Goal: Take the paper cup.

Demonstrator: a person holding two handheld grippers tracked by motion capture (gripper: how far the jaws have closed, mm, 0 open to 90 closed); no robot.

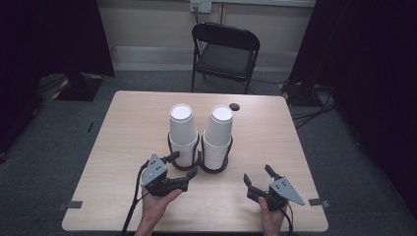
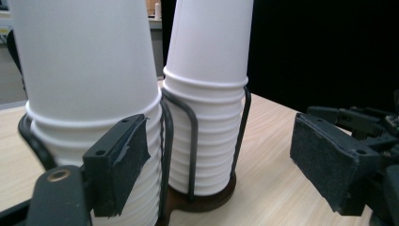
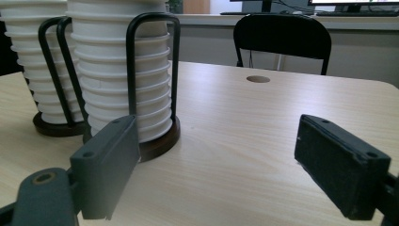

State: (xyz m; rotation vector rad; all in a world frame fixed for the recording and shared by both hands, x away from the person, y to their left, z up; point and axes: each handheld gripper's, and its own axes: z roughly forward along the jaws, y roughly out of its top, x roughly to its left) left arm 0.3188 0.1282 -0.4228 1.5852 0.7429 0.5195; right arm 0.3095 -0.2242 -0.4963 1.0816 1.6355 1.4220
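While both grippers, left (image 1: 181, 164) and right (image 1: 258, 176), gape empty, two cup stacks (image 1: 183, 132) at twelve o'clock hide their holders' (image 1: 215, 168) bases.

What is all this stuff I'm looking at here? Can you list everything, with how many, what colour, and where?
Table: one, light wood, centre of room.
Cup stacks: two, white, upside down, side by side mid-table.
Wire holders: two, black with dark round bases, one around each stack.
Hole: one, dark, far part of tabletop.
Chair: one, black, behind the table.
Left gripper: one, black, open, jaws beside the left stack.
Right gripper: one, black, open, near right table edge.
Hands: two, holding the grippers.
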